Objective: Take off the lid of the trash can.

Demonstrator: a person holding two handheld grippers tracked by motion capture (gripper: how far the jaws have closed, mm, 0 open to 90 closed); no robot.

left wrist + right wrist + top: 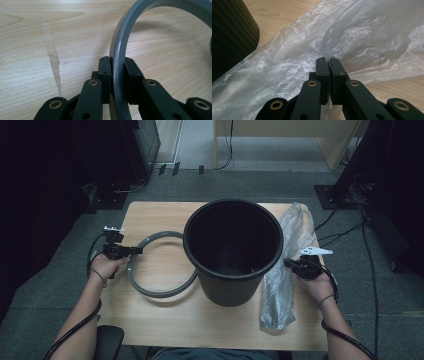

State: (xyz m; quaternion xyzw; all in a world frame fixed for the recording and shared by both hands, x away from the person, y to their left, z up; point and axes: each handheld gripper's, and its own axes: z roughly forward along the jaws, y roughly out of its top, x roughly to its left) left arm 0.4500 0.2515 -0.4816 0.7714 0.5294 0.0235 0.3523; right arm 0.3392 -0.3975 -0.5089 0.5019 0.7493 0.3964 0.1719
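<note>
The left gripper has its fingers clamped on the grey ring, one pad on the inner face of the band and one on the outer, so the thin wall stands on edge between them. Seen from above, that gripper meets the ring at the ring's left side, and the hoop runs away from the fingers toward the black bin, its far arc lying just beside the bin's wall. A grip across the band like this suits lifting the hoop whole; the ring looks made to sit over the bin's rim and pin a liner there.

The right gripper has its fingers closed almost flat on a pinch of the clear plastic bag; only the thin film sits between the pads. The bag lies in a long crumpled strip on the bench, stretching ahead of and behind these fingers, with the bin's ribbed side just off to their left. Film this thin needs a near-total closure to be held at all, which accounts for the tight pinch.

My reading is that the bin stands in the middle so each hand can bring its piece to the open mouth: bag first, ring after. Neither piece is at the rim yet
</note>
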